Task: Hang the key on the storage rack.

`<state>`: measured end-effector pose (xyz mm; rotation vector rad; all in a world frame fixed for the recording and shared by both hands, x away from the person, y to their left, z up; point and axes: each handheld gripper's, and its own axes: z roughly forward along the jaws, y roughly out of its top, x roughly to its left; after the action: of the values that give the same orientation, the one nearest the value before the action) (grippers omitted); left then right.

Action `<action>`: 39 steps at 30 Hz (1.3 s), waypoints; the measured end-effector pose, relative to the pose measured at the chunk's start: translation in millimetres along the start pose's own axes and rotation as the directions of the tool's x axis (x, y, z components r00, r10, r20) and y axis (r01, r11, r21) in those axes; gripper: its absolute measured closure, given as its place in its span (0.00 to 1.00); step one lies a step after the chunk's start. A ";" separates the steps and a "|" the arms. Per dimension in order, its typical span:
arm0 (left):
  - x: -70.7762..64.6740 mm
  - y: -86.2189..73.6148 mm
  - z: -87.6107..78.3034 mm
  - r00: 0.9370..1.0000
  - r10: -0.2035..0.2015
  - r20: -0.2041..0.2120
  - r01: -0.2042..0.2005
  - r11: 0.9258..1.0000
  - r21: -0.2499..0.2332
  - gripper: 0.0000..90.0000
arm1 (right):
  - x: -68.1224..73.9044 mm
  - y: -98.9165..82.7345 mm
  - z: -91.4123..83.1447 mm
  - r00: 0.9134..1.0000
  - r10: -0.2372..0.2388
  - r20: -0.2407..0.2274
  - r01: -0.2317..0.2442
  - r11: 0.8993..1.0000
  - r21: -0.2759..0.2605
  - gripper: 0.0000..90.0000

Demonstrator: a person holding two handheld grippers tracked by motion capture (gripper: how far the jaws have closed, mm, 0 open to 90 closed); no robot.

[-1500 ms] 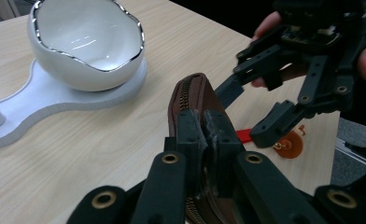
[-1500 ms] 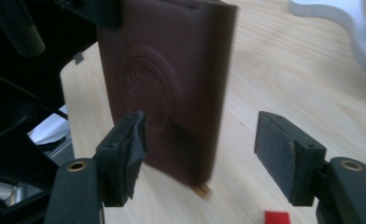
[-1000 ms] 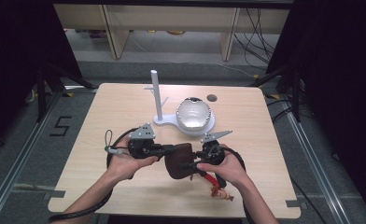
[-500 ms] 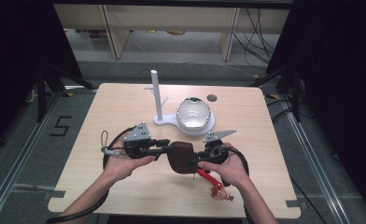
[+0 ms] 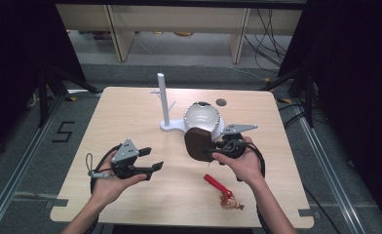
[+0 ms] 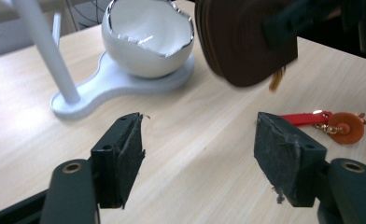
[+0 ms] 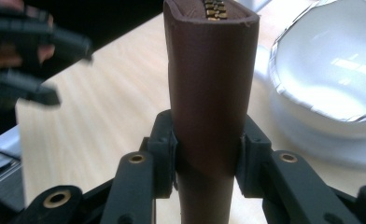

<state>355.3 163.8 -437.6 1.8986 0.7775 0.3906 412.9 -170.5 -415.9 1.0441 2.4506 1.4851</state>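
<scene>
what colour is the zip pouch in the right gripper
Dark brown pouch with a brass-coloured zip, clearest in the right gripper view.

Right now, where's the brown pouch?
In the high view, the brown pouch is clamped in the right gripper, just in front of the white bowl.

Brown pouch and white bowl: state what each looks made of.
Brown pouch: probably leather or an imitation, matte and smooth, with a brass-coloured metal zipper along its edge. White bowl: likely glazed ceramic or glossy plastic; it shows bright reflections and a silvery jagged rim.
</scene>
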 end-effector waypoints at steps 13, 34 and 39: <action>7.8 -39.4 -4.9 0.994 -0.094 -0.048 0.095 0.995 0.016 0.34 | -14.8 31.7 -4.6 0.996 -0.021 0.086 0.027 0.997 -0.067 0.73; 7.3 -51.6 -1.8 0.992 -0.103 -0.073 0.107 0.993 0.045 0.33 | -52.1 58.5 14.2 0.974 -0.062 0.220 0.089 0.989 -0.115 0.72; 7.3 -53.7 -0.3 0.992 -0.108 -0.070 0.111 0.992 0.051 0.33 | -60.6 58.1 31.2 0.976 -0.077 0.206 0.098 0.991 -0.092 0.72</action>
<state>342.1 184.3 -486.0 1.8917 0.9416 0.3694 501.1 -166.0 -400.7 0.9995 2.2281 1.3873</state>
